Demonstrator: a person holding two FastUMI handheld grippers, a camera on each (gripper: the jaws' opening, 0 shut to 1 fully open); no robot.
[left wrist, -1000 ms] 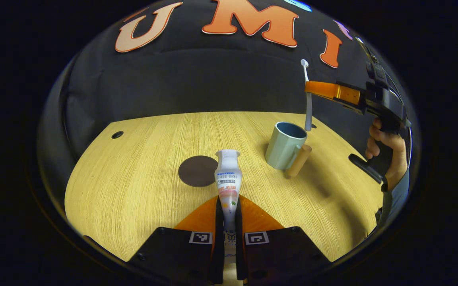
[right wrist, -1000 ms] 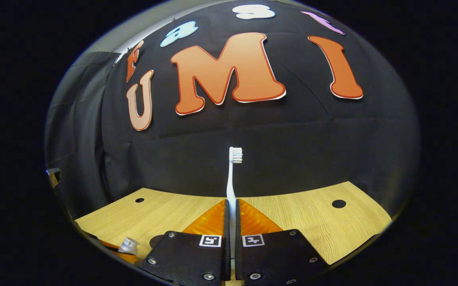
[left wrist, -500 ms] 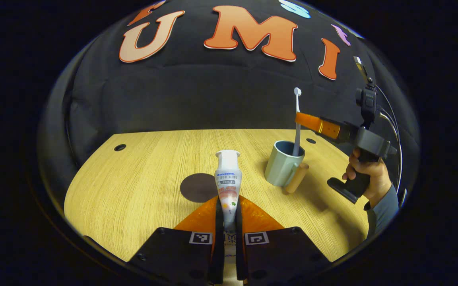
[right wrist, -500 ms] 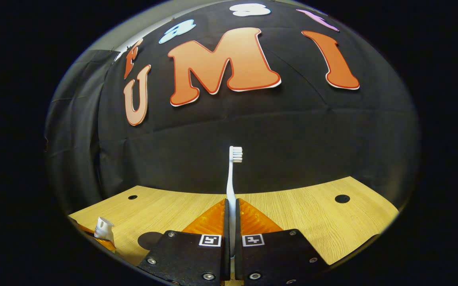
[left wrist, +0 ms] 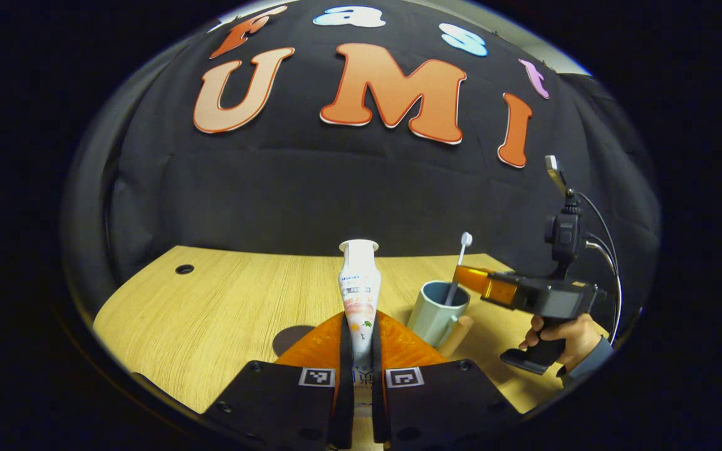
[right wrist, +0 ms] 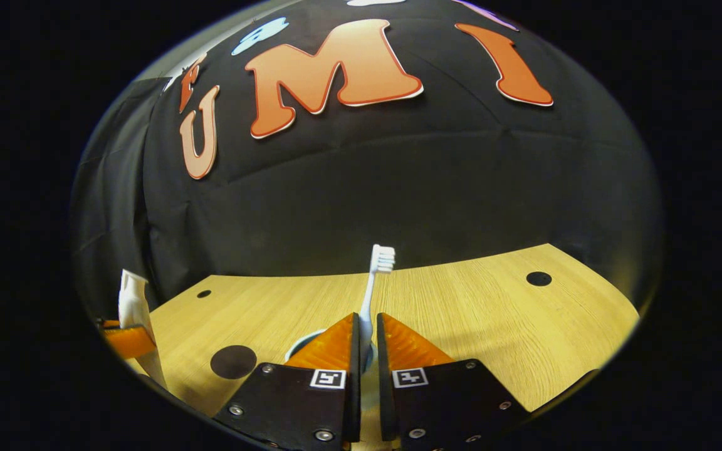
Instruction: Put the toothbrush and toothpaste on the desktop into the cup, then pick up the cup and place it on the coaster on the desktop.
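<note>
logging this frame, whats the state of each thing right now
toothbrush: in the cup, leaning, bristles up
cup: upright on the table, off the coaster
toothpaste tube: clamped in the left gripper, cap end forward
coaster: bare
right gripper: fingers slightly apart around the brush handle

Toothbrush (left wrist: 459, 263) in cup (left wrist: 434, 319), coaster (right wrist: 233, 361) beside.

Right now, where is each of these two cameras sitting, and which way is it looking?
Left gripper view: rides the left gripper, looking forward along its fingers, which pinch the toothpaste; beyond stand the cup, the right gripper and the person's hand.
Right gripper view: rides the right gripper, looking over the toothbrush toward the wall.
Both share the table, coaster, cup, toothbrush and toothpaste.
</note>
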